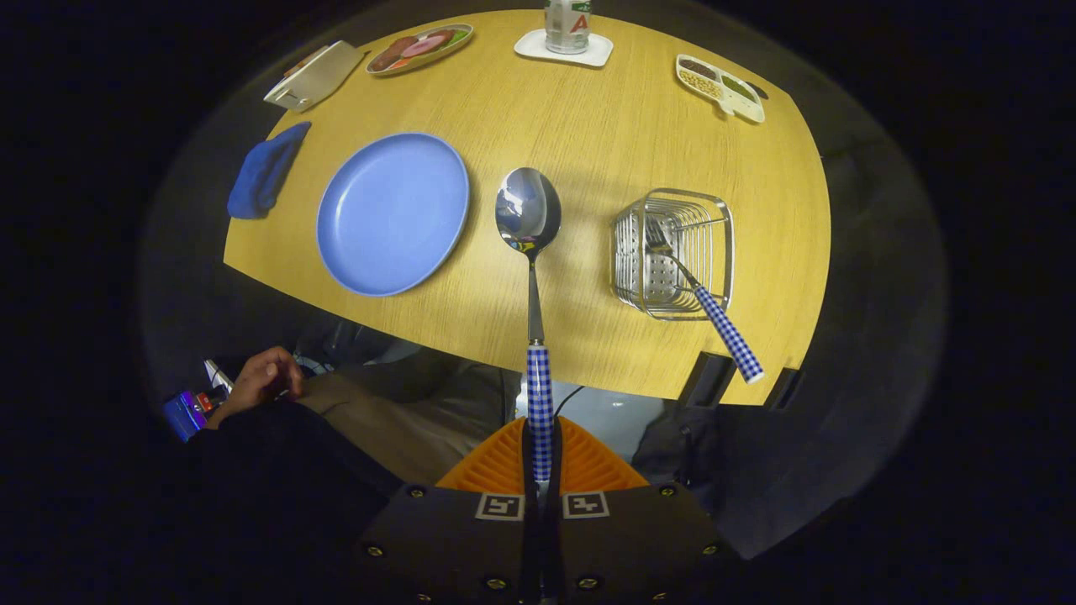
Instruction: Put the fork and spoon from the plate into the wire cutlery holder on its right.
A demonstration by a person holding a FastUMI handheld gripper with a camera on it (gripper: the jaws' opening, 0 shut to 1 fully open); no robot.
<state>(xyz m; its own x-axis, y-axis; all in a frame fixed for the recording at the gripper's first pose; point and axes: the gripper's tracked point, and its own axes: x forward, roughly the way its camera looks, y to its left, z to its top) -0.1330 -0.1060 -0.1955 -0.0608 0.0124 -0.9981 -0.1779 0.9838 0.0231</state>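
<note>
My gripper (539, 449) is shut on the checked handle of a spoon (530, 244), held high over the wooden table. The spoon's shiny bowl points ahead and hangs between the plate and the holder. The blue plate (392, 213) lies bare to the left of the spoon. To the right stands the wire cutlery holder (672, 252), with the fork (702, 302) leaning in it, tines down and its checked handle sticking out over the near rim.
A blue cloth (265, 170) lies left of the plate. At the table's far side are a white box (315, 76), a tray of food (419, 49), a bottle on a coaster (566, 38) and a divided dish (720, 87). A person's hand (256, 382) rests below the table's near edge.
</note>
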